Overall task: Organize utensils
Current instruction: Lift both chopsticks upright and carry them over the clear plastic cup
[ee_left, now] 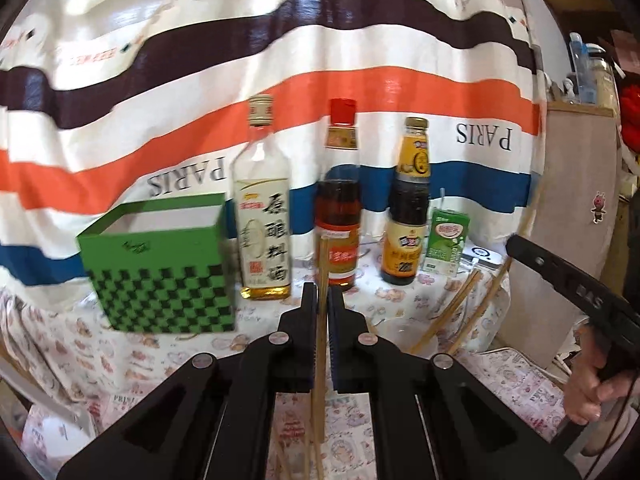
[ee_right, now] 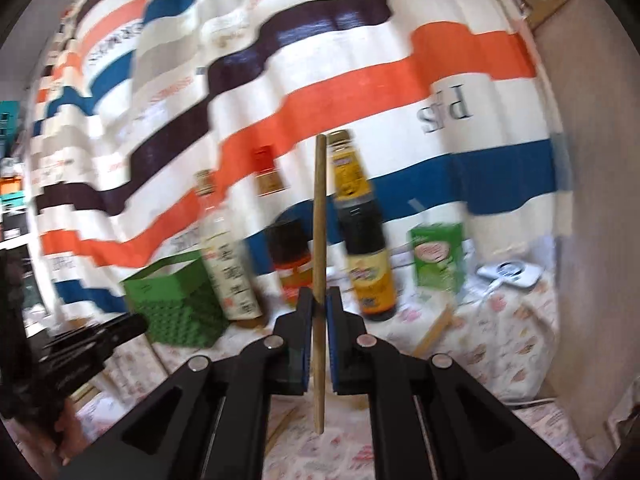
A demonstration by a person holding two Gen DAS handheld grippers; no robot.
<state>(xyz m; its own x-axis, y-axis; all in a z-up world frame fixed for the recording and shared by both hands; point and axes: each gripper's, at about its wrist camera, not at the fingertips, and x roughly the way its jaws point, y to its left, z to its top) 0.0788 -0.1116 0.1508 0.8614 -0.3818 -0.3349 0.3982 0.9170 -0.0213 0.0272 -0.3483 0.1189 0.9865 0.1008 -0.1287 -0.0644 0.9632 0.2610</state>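
On a table covered with a printed cloth point(ee_left: 120, 360), a green checkered box point(ee_left: 160, 272) stands open at the left, beside three sauce bottles and a green drink carton point(ee_left: 446, 242). The left gripper point(ee_left: 322, 300) is clamped on one upright wooden chopstick point(ee_left: 321, 340). More chopsticks point(ee_left: 452, 316) lie farther right. The right gripper point(ee_right: 319, 300) pinches another upright chopstick point(ee_right: 319, 240).
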